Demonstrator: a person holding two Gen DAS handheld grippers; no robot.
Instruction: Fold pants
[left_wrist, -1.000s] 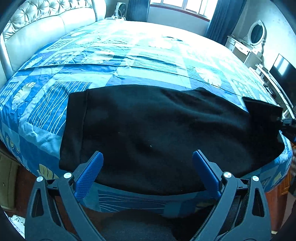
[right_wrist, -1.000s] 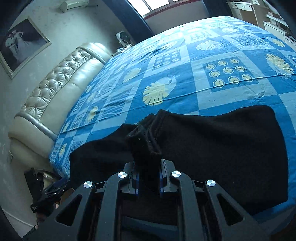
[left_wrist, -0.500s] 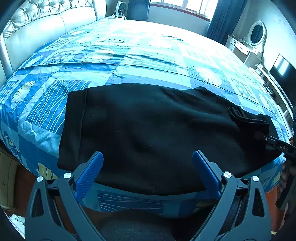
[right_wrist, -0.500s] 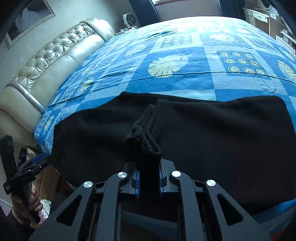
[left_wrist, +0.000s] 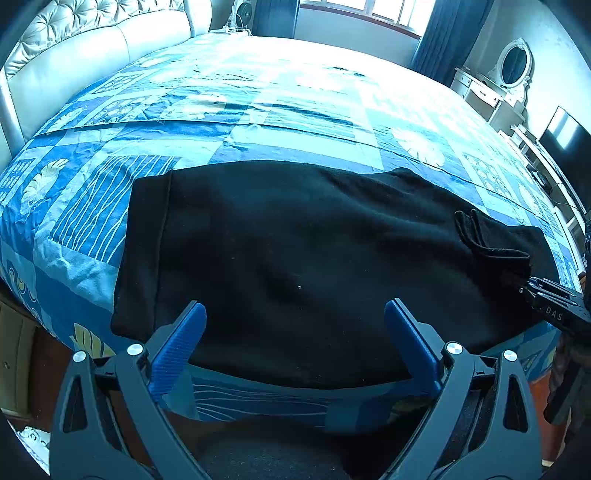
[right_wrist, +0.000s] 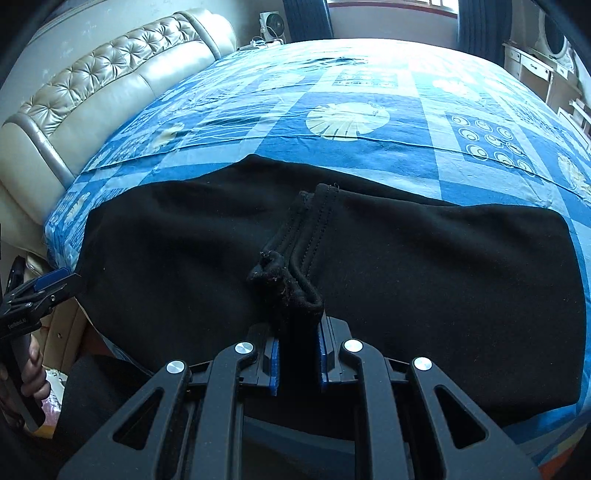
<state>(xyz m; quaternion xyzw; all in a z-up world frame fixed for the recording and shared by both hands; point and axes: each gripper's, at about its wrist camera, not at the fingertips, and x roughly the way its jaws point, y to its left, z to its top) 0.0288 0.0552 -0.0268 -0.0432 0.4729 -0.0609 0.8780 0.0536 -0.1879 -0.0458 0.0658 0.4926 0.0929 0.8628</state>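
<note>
Clamping bunched cuffs (right_wrist: 291, 284) in right gripper (right_wrist: 295, 354), laying them squarely at frame centre over pants (right_wrist: 424, 277); left gripper (left_wrist: 295, 325) gaping wide, empty

Pants (left_wrist: 295, 258) flat across the near edge of the bed (left_wrist: 295, 110), headboard (left_wrist: 74, 55) at left.

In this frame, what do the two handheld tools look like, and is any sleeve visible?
Both tools are black plastic scissor-like frames with silver screw heads and ribbed blue pads. The left tool and the right tool match. The right tool's side carries white lettering. No sleeve can be made out clearly.
</note>
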